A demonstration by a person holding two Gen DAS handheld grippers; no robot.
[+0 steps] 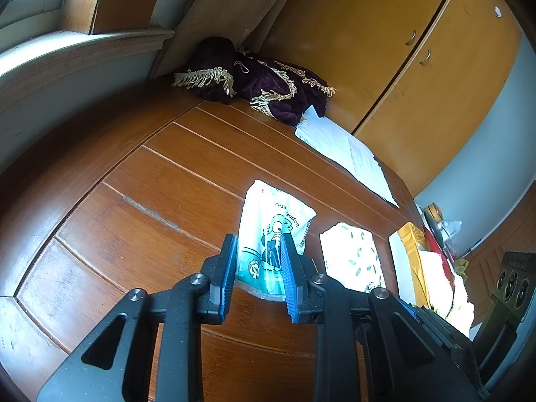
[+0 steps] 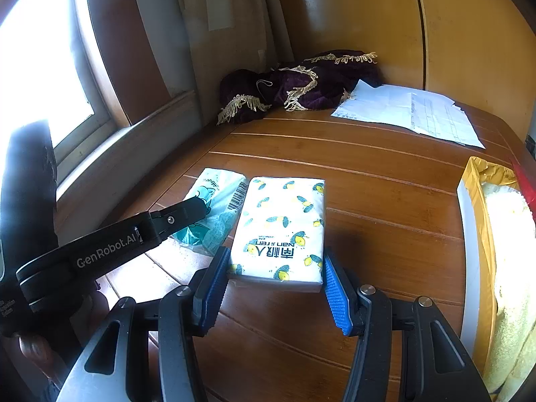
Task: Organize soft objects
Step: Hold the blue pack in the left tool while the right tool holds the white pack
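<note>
On the wooden worktop two tissue packs lie side by side. Our left tongs straddle the teal pack, half-open, perhaps just touching it; our right tongs gape around the lemon-print pack, not yet gripping. We judge the grasping step is in hand: next, close squarely, then lift toward the box.

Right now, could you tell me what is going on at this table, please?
A person is working with two handheld grippers on a wooden table. The left gripper has its blue fingers either side of a teal tissue pack. The right gripper stands open around a lemon-print tissue pack lying beside it. A box holding yellowish cloth sits to the right; purple fringed fabric lies at the back.
</note>
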